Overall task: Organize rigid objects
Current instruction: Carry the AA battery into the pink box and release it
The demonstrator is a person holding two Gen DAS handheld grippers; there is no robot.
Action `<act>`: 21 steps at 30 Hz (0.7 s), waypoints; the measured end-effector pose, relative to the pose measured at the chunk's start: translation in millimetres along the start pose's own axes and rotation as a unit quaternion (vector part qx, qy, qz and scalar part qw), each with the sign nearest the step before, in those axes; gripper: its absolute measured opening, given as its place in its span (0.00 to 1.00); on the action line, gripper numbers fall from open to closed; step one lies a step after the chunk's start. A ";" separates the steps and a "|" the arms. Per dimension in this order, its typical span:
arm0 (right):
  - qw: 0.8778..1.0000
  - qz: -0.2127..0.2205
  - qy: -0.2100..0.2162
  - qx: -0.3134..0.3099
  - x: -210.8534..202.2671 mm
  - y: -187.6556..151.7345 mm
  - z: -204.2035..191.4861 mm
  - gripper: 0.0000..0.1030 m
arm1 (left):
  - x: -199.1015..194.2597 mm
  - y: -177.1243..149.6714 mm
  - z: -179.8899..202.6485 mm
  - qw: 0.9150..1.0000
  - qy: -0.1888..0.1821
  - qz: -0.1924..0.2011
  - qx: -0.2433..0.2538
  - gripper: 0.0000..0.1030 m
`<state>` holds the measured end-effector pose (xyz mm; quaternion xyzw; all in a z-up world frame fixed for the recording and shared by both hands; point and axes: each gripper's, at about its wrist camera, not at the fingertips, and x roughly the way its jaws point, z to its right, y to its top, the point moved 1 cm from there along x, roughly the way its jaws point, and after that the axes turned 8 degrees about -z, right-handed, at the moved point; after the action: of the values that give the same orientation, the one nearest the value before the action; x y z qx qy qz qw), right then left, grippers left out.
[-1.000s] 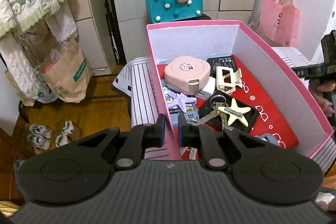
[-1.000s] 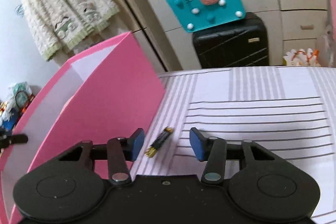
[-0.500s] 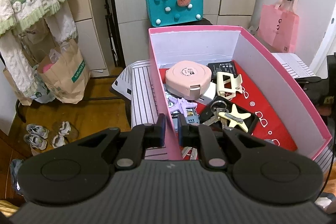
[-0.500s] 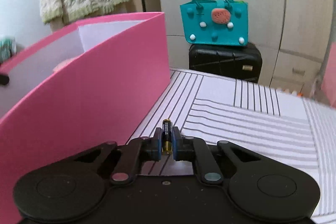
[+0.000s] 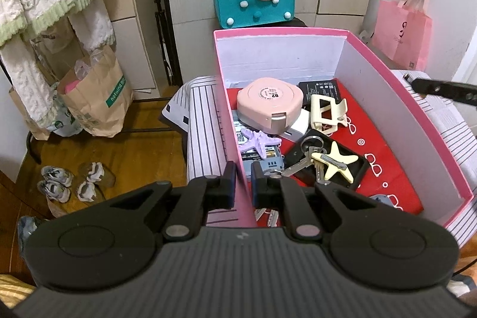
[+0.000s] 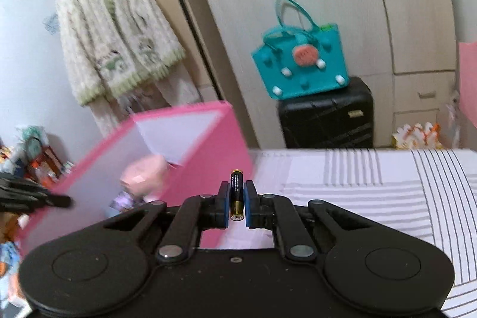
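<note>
The battery point(image 6: 236, 194) is a small, hard, light thing with a smooth round casing, so I'd expect it to roll or squirt out if pinched near an end. The sound hold is across its middle. That is roughly how the right gripper point(image 6: 236, 203) has it: the two blue fingers point(image 6: 224, 204) are closed almost together on its sides, the gold end toward the camera and the black end poking out past the fingertips. It hangs clear of the striped cloth point(image 6: 372, 184) below, just to the right of the pink box point(image 6: 205, 151).

The left gripper point(image 5: 242, 184) is pinched shut on the near left wall of the same box point(image 5: 231, 121), one finger point(image 5: 229, 184) outside the wall and one inside, steadying it. Inside the box, beyond those fingers, lie keys point(image 5: 307, 160), a pale star point(image 5: 338, 161), a purple starfish point(image 5: 260, 139) and a round pink case point(image 5: 269, 102). Cardboard that thin could buckle if pulled hard.
</note>
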<state>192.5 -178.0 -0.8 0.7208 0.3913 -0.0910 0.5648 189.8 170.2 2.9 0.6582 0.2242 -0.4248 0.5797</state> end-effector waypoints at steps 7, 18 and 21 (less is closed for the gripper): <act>0.997 -0.013 0.067 -0.033 7.2 28.1 -51.8 0.12 | -0.3 1.7 -0.9 1.000 -0.001 -0.002 -0.004 0.09; 0.981 -0.085 -0.078 -0.155 83.8 42.9 -81.2 0.12 | -0.3 7.0 2.4 1.000 0.006 -0.014 -0.004 0.09; 0.975 -0.092 -0.086 -0.182 85.3 39.6 -80.9 0.12 | -0.1 7.6 0.6 1.000 0.001 -0.015 -0.010 0.09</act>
<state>251.5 -69.3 7.6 0.5564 0.4161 -0.1315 0.7072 195.6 167.9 7.3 0.6496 0.2390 -0.4305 0.5793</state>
